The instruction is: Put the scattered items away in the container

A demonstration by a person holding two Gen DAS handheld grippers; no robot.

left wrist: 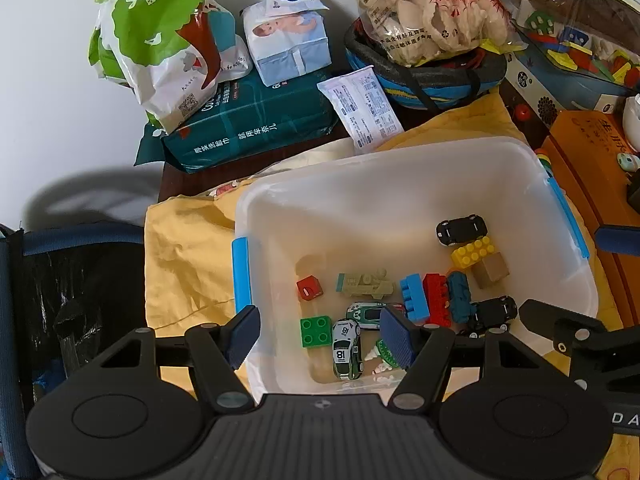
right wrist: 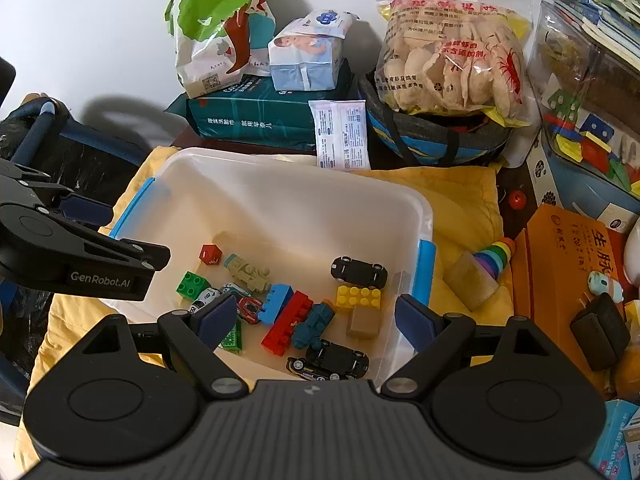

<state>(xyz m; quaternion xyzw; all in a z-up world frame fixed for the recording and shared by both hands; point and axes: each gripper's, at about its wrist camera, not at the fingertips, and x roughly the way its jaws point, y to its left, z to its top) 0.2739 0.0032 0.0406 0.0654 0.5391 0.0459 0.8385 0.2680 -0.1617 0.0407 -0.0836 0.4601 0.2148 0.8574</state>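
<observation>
1. I hold both grippers over the bin [right wrist: 400, 196]; left gripper [left wrist: 320, 338] and right gripper [right wrist: 316, 316] have fingers apart, empty.
2. Most toys lie inside; a wooden cylinder [right wrist: 472, 286] and rainbow stacker [right wrist: 498, 256] sit on the yellow cloth [right wrist: 460, 196] off the bin's right edge.
3. I'd go for the cylinder next, gripping across its sides.
4. Readable: "GenRobot.AI" on the left gripper, "81" on a toy car [left wrist: 347, 350].

Both views are bright and evenly lit, sharp at centre. Fisheye bending curves the edges, with dark vignetted corners. A soft grey shadow [left wrist: 92, 192] falls on the pale wall [left wrist: 48, 80] at far left.
</observation>
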